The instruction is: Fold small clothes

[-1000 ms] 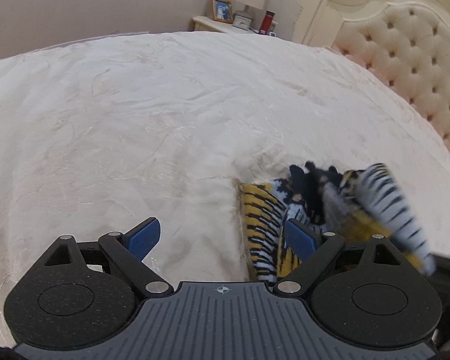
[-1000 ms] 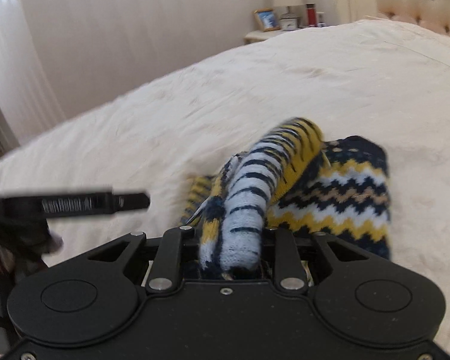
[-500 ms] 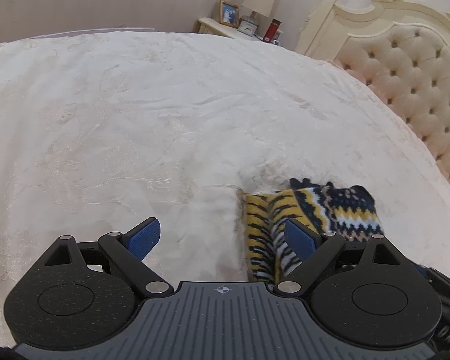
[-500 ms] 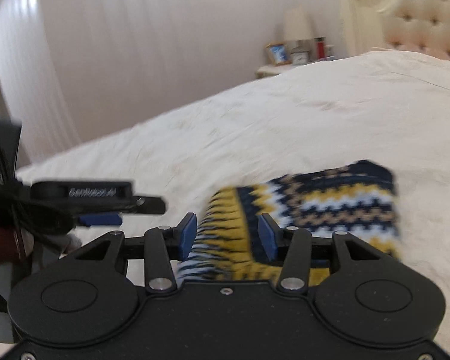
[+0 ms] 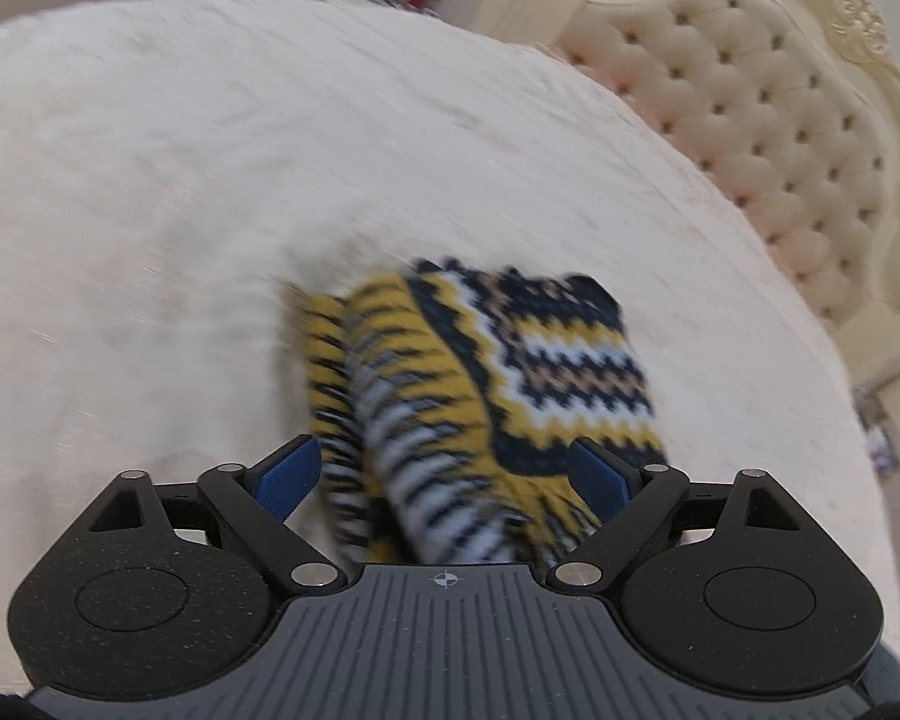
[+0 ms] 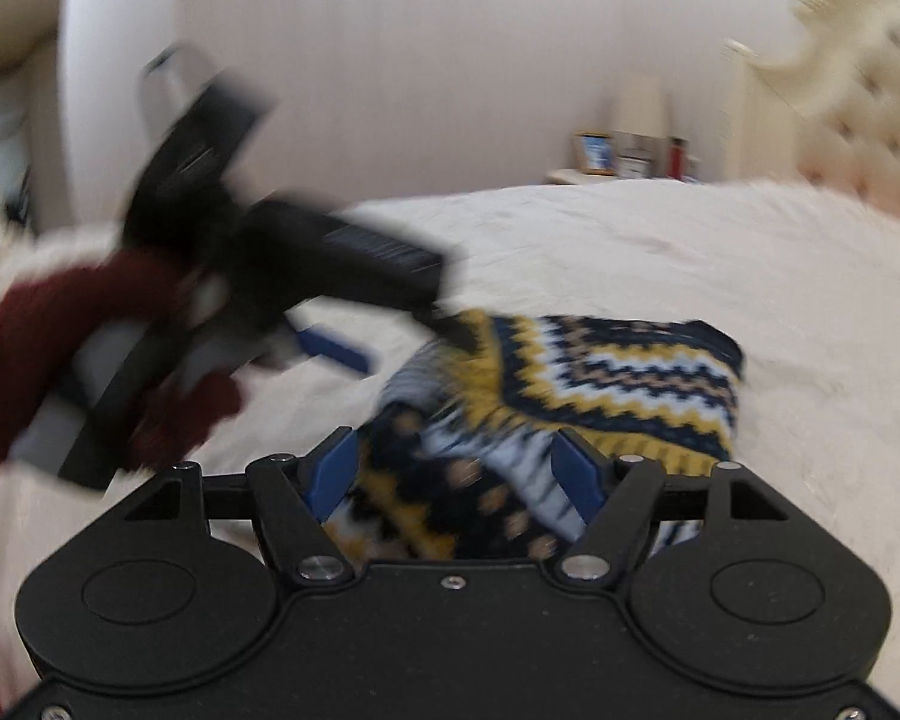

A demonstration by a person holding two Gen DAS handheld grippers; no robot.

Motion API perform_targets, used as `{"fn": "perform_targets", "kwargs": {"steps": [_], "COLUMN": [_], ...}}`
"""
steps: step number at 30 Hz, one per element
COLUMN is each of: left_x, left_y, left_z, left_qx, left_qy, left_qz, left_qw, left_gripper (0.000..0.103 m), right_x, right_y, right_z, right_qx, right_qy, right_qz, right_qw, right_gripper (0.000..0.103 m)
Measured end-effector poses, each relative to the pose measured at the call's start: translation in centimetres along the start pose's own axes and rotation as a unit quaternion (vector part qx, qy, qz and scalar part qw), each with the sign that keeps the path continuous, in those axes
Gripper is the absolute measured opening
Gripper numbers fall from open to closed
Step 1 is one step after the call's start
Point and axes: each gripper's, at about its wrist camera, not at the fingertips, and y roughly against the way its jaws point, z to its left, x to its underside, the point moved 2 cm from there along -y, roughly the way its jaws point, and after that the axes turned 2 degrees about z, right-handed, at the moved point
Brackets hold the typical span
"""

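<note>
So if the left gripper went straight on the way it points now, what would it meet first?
Most likely the folded yellow, navy and white zigzag-knit garment, already lying between the closing jaws of the left gripper. The blue pads are not pressing on it. Beneath it is the cream bedspread; blur makes depth uncertain.

A second ago the right tool [image 6: 453, 474] was clamped on a raised striped sleeve of the knitted sweater [image 5: 528, 372]; now its jaws are opening, with knit lying loose between the blue pads [image 6: 576, 468], and the sleeve lies folded down over the garment on the bed [image 5: 210, 180]. The left tool [image 5: 447, 471] has swung from bare bedspread beside the sweater to straddle it, its jaws closing slightly. In the right wrist view the left tool has risen and come over the sweater's near corner.
</note>
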Motion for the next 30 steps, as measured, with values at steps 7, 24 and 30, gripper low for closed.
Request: {"fn": "perform_targets", "kwargs": {"steps": [7, 24, 30], "left_x": [1.1, 0.1, 1.2], "left_y": [-1.7, 2.6, 1.0], "left_z": [-0.2, -0.2, -1.8], "left_qx": [-0.006, -0.075, -0.060], "left_qy": [-0.006, -0.021, -0.058], "left_qz": [-0.007, -0.068, -0.045], "left_qw": [0.9999, 0.9947, 0.9954], "left_gripper": [0.034, 0.049, 0.067], "right_x": [0.7, 2.2, 2.0], "right_y": [-3.1, -4.6, -1.8], "right_z": [2.5, 3.4, 0.3], "right_qx": [0.022, -0.098, -0.090], "right_qy": [0.071, 0.022, -0.021], "right_qz": [0.027, 0.058, 0.040], "right_qw": [0.997, 0.993, 0.995], "right_gripper": [0.038, 0.055, 0.065]}}
